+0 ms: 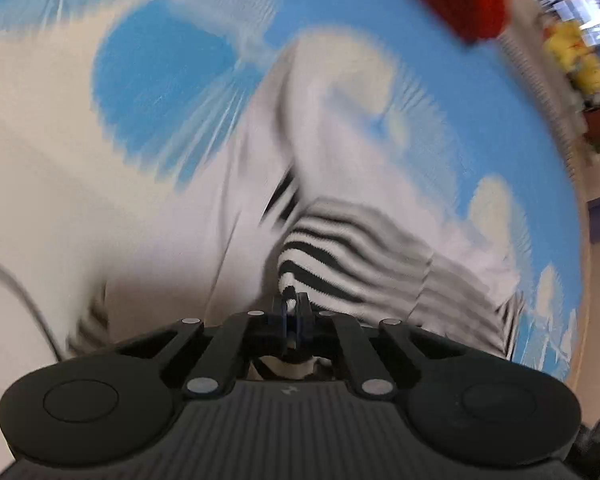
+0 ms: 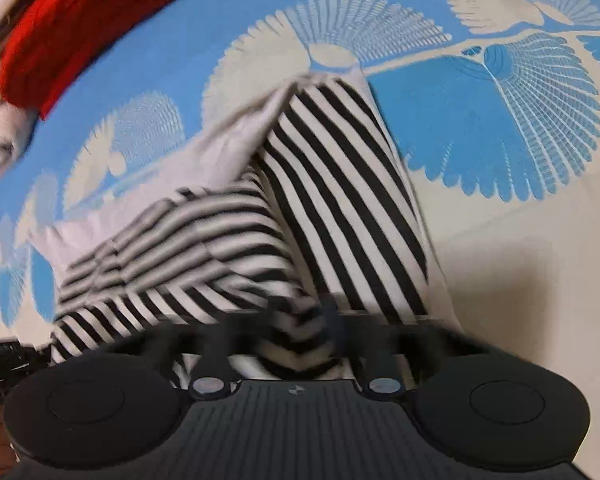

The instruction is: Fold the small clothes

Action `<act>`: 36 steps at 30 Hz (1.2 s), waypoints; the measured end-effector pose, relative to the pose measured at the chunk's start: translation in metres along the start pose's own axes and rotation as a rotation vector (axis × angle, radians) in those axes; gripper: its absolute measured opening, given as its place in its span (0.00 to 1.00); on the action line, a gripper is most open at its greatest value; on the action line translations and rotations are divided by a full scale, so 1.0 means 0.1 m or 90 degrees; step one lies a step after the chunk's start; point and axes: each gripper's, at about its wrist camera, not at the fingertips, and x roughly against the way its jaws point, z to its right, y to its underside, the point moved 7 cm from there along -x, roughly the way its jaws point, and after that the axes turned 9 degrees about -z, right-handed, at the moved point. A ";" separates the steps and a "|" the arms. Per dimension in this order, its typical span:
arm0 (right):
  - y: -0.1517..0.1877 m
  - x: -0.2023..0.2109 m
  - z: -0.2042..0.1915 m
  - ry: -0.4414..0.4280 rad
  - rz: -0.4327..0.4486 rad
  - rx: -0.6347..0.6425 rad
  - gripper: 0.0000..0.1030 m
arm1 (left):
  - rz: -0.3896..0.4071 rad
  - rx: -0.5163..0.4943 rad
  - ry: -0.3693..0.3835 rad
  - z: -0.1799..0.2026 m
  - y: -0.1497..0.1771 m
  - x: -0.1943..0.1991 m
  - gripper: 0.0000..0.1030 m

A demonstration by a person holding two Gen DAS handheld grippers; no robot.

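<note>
Black-and-white striped knit garment with plain pale-grey inside lies partly lifted over a blue spread with cream fan-leaf print — bed or mat, cannot tell which.

Left gripper: jaws clenched on a bunched striped edge of the garment, cloth visibly pinched between them. Right gripper: fingers blurred in its own view; the striped cloth runs straight into them, so jaws judged clamped on another part of the same edge.

Handling, as a judgement: light, soft, limp jersey. It sags between the two holds and creases readily; no stiffness to carry a fold by itself. Not fragile, slightly stretchy. Best held at hem or seam corners, both holds kept taut so the fold line falls straight.

Surroundings: a red cloth item lies on the far part of the spread, well apart from the garment. A yellow soft toy sits beyond the spread's edge — blurred. Nothing lies on the spread just beside the garment.
</note>
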 end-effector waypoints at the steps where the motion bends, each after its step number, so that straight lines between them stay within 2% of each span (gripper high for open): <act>1: -0.06 0.10 0.02 -0.031 0.040 -0.036 0.01 | 0.056 -0.020 0.024 0.09 -0.06 0.15 0.03; 3: -0.22 0.46 0.02 -0.148 0.153 -0.098 0.01 | 0.169 -0.042 0.107 0.23 -0.16 0.53 0.03; 5: -0.32 0.83 0.03 -0.215 0.247 -0.108 0.01 | 0.272 -0.065 0.174 0.30 -0.20 0.87 0.03; 6: -0.33 0.92 0.04 -0.229 0.272 -0.105 0.01 | 0.294 -0.073 0.187 0.30 -0.20 0.95 0.03; 7: -0.34 0.93 0.06 -0.235 0.272 -0.107 0.01 | 0.292 -0.073 0.186 0.27 -0.21 0.95 0.03; 8: -0.34 0.87 0.10 -0.237 0.250 -0.118 0.01 | 0.264 -0.069 0.168 0.23 -0.21 0.87 0.03; 9: -0.32 0.72 0.17 -0.221 0.198 -0.134 0.01 | 0.192 -0.061 0.119 0.15 -0.20 0.65 0.03; 10: -0.25 0.53 0.23 -0.180 0.134 -0.141 0.01 | 0.108 -0.051 0.068 0.04 -0.16 0.40 0.03; 11: -0.14 0.27 0.33 -0.103 0.047 -0.147 0.01 | 0.008 -0.033 0.012 -0.11 -0.07 0.12 0.03; 12: -0.05 0.11 0.43 -0.049 -0.002 -0.157 0.02 | -0.086 0.006 -0.037 -0.31 0.06 -0.14 0.04; 13: 0.04 0.00 0.52 -0.017 -0.030 -0.182 0.02 | -0.116 0.054 -0.034 -0.43 0.14 -0.25 0.05; 14: 0.08 -0.06 0.56 -0.016 -0.041 -0.199 0.02 | -0.124 0.095 -0.013 -0.49 0.17 -0.28 0.06; 15: 0.08 -0.05 0.55 -0.012 -0.042 -0.195 0.02 | -0.121 0.093 -0.012 -0.46 0.15 -0.26 0.07; 17: 0.01 0.05 0.48 0.019 -0.018 -0.167 0.12 | -0.078 0.052 -0.022 -0.34 0.06 -0.11 0.21; 18: -0.02 0.13 0.45 0.033 0.004 -0.155 0.14 | -0.058 0.045 -0.022 -0.30 0.01 -0.06 0.37; 19: -0.06 0.17 0.43 0.043 0.022 -0.149 0.17 | -0.039 0.041 -0.022 -0.27 -0.02 0.00 0.44; 22: -0.13 0.29 0.38 0.068 0.091 -0.116 0.25 | 0.040 0.007 -0.052 -0.18 -0.03 0.18 0.44; 23: -0.15 0.32 0.33 0.069 0.104 -0.096 0.28 | 0.063 -0.014 -0.052 -0.10 -0.05 0.22 0.44; 24: -0.15 0.34 0.27 0.061 0.110 -0.082 0.29 | 0.084 -0.041 -0.029 0.04 -0.06 0.26 0.44; 27: -0.15 0.31 0.07 0.018 0.112 -0.046 0.33 | 0.073 -0.100 0.075 0.39 0.03 0.23 0.44; 29: -0.13 0.20 -0.08 -0.020 0.091 -0.019 0.39 | 0.045 -0.112 0.117 0.54 0.12 0.09 0.44; 31: -0.08 0.06 -0.12 -0.038 0.044 -0.015 0.44 | 0.031 -0.111 0.124 0.59 0.18 -0.05 0.44; 34: 0.03 -0.17 -0.03 0.016 -0.024 -0.022 0.44 | 0.015 -0.098 0.108 0.63 0.18 -0.26 0.44; 35: 0.04 -0.19 -0.03 0.020 -0.028 -0.017 0.44 | 0.013 -0.097 0.118 0.66 0.17 -0.31 0.46; 36: 0.04 -0.18 -0.03 0.020 -0.028 -0.014 0.44 | 0.016 -0.103 0.129 0.69 0.16 -0.34 0.52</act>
